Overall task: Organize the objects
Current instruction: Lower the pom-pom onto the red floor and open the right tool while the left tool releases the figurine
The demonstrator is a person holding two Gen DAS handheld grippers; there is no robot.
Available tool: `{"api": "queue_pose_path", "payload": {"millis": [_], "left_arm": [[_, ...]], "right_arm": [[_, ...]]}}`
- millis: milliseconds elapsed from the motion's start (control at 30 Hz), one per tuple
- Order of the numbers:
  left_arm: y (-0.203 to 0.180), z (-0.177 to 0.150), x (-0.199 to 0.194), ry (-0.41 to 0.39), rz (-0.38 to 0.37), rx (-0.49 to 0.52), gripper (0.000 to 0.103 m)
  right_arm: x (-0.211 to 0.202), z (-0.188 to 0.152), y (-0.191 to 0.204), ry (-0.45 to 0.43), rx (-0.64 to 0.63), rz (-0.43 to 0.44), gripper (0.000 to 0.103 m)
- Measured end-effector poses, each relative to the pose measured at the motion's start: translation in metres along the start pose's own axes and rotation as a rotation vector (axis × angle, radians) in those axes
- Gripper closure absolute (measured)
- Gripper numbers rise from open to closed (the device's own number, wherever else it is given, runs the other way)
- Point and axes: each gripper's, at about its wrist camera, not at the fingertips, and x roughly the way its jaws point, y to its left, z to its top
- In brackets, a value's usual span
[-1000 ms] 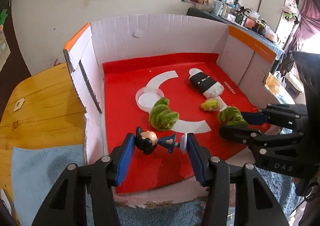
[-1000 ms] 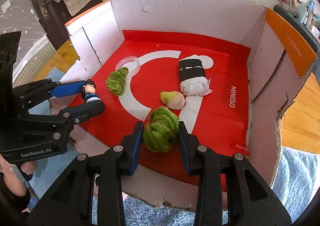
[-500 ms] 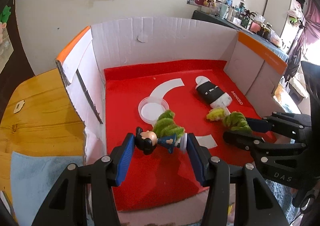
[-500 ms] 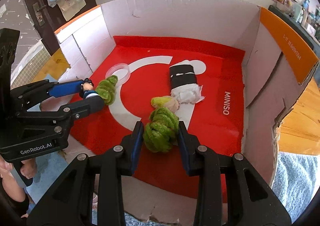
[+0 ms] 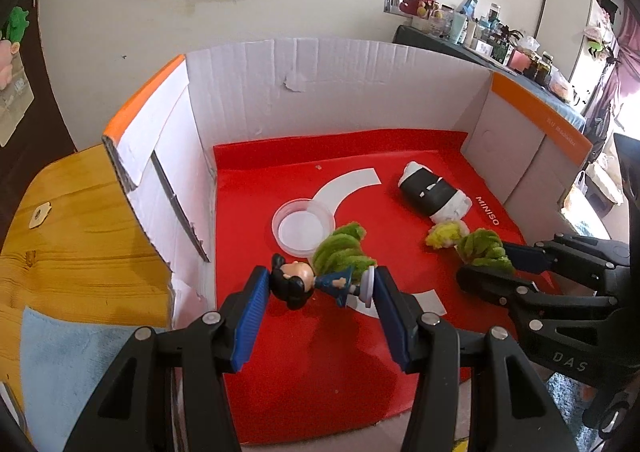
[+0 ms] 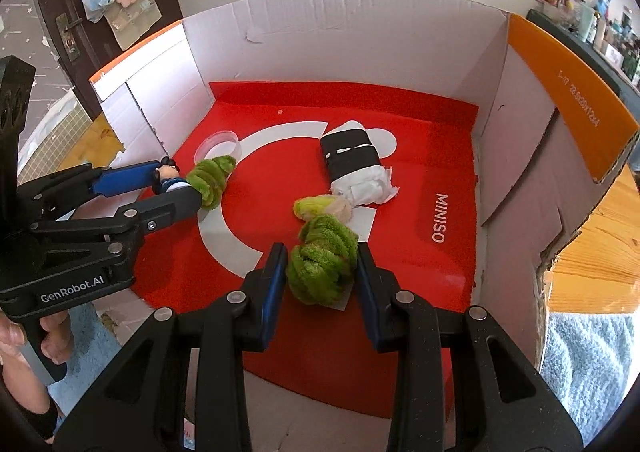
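Left gripper (image 5: 318,286), lower centre of the left wrist view, is clamped on a small toy figurine (image 5: 316,284) w/ black hair and blue outfit, held sideways between the blue pads, head at the left pad and round white base at the right one. Right gripper (image 6: 322,270), lower centre of the right wrist view, is closed on a green fuzzy bundle (image 6: 322,258), pads pressing both its sides. Both sit over a cardboard box (image 5: 248,103) w/ white walls, orange edges and a red MINISO liner (image 6: 440,217). On the liner: a second green fuzzy bundle (image 5: 340,248) just behind the figurine, beside or touching a clear round lid (image 5: 302,226) left of centre; a black-and-white wrapped roll (image 6: 354,167) upper centre-right; a yellow-green and pale lump (image 6: 322,207) just below the roll. Lower left of the right wrist view, a hand (image 6: 38,336) holds the left gripper's handle. The box rests on a wooden surface (image 5: 68,244) w/ a blue cloth (image 5: 76,368).
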Motion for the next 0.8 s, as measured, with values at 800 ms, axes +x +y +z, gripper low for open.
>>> {"api": "queue_pose_path", "payload": {"millis": [800], "left_arm": [[0.0042, 0.0007, 0.0008, -0.005, -0.01, -0.01, 0.048]], "right_arm": [[-0.0032, -0.0006, 0.0001, -0.007, 0.0, 0.014, 0.06]]}}
